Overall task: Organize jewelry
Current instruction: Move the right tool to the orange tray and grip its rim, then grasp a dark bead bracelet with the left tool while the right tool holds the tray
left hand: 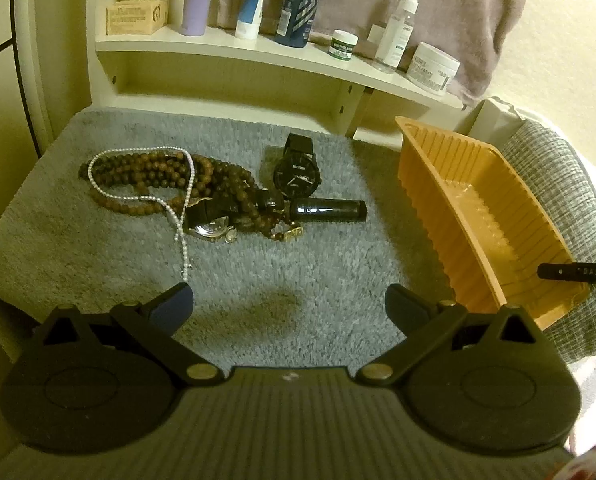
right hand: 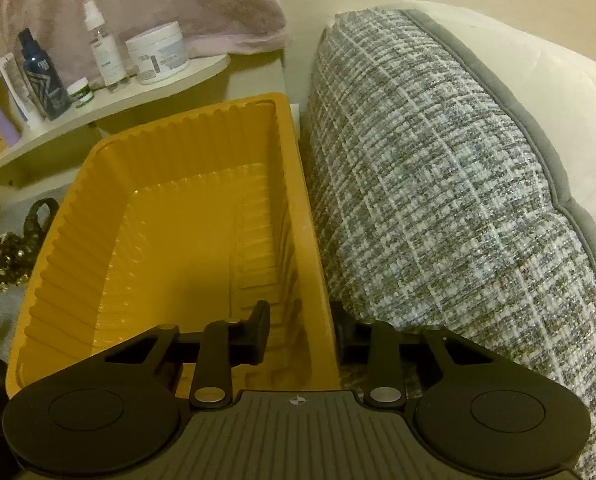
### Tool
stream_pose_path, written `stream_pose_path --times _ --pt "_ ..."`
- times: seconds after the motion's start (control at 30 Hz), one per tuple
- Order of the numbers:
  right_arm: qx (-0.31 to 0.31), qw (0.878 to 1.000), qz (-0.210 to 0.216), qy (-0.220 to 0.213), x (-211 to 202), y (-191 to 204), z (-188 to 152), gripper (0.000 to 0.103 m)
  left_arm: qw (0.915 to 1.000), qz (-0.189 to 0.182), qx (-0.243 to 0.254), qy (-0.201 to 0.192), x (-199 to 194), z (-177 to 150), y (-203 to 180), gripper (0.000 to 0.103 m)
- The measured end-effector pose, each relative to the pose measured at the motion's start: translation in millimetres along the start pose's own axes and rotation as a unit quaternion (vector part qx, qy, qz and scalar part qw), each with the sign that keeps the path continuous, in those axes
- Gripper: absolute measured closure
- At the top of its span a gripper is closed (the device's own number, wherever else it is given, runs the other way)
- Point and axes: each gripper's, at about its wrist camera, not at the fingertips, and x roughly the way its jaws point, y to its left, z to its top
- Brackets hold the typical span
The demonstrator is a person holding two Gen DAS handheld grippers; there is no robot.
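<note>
A jewelry pile lies on a grey mat (left hand: 97,272). It holds brown wooden beads (left hand: 217,176), a white pearl strand (left hand: 185,216), a black watch (left hand: 297,174), a gold-cased watch (left hand: 211,230) and a black tube (left hand: 330,210). My left gripper (left hand: 289,304) hovers open above the mat's near part, with nothing between its fingers. An empty orange ribbed tray (right hand: 97,260) stands to the right of the mat. My right gripper (right hand: 304,332) straddles the tray's right wall, one finger inside and one outside. A strip of orange shows between the inner pad and the rim.
A white shelf (left hand: 257,52) behind the mat carries bottles, jars and a small box. A mauve towel (right hand: 137,4) hangs behind it. A grey woven cushion (right hand: 438,200) presses against the tray's right side. The tray (left hand: 438,200) nearly touches the mat's right edge.
</note>
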Motion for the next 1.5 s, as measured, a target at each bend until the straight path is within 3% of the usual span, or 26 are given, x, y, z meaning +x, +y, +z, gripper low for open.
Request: stream_pose_path --times 0.43,0.7,0.77,1.17,1.5 --pt "0.012 1.000 -0.007 0.001 8 15 2 0.083 0.9999 -0.012 -0.006 -0.002 -1 -3 2 0.002" --pt "0.063 0.998 0.022 0.019 28 23 10 0.086 0.9997 -0.021 -0.016 -0.003 -3 -6 11 0.002" --pt "0.049 0.999 0.007 0.007 24 32 11 0.098 0.9996 -0.019 -0.018 -0.007 -5 -5 14 0.002" --pt "0.006 0.999 -0.037 -0.013 1 55 17 0.100 0.9991 -0.027 -0.029 -0.011 -2 -4 24 0.003" --pt "-0.067 0.992 -0.090 -0.054 -18 98 12 0.100 0.9998 -0.002 -0.006 -0.017 7 3 42 0.018"
